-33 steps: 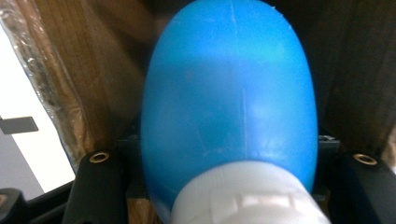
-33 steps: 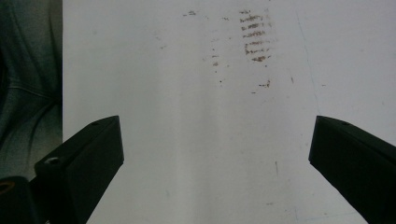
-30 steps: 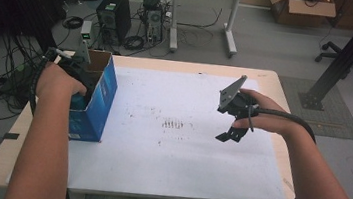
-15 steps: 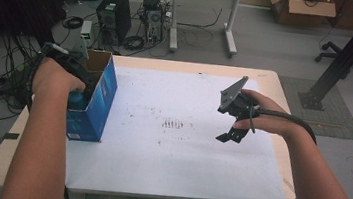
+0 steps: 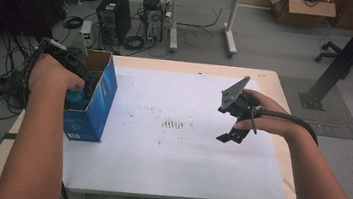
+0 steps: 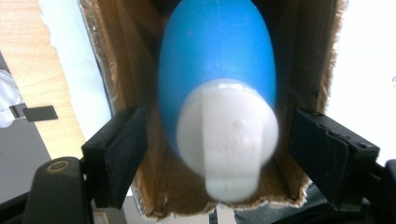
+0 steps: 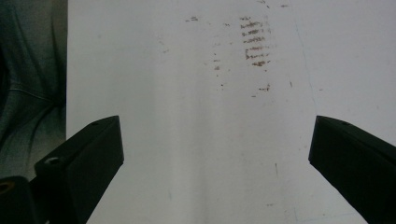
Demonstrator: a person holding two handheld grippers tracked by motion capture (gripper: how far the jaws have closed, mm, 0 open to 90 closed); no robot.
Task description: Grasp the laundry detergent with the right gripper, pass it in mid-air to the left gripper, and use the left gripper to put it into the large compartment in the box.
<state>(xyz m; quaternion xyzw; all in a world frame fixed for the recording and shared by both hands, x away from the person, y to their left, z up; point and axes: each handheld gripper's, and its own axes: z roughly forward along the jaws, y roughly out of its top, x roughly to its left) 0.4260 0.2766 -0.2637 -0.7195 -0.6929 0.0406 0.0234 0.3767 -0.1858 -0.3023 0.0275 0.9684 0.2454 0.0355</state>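
Blue plastic bottle with a white cap (image 6: 217, 84) stood inside the open-topped blue cardboard box (image 5: 97, 101) at the left edge of the table, brown inner walls close around it on all sides. Placed there, by the look of it, so the box keeps it upright and contained. Left gripper (image 6: 217, 149) poised over the box mouth, jaws just been opening and now standing clear on either side of the cap, a gap at each pad: released, not gripped, the bottle between them but untouched. Probably spread this far to let the bottle go and to clear the cap on lifting out. Long axis of the bottle running up and down, cap end pointing straight up toward the left gripper's camera, rounded body narrowing away toward the box floor. Right gripper (image 5: 234, 125) held above the white table sheet (image 5: 166, 174), well apart from the box, jaws spread wide with nothing between them, seemingly just waiting out of the way.
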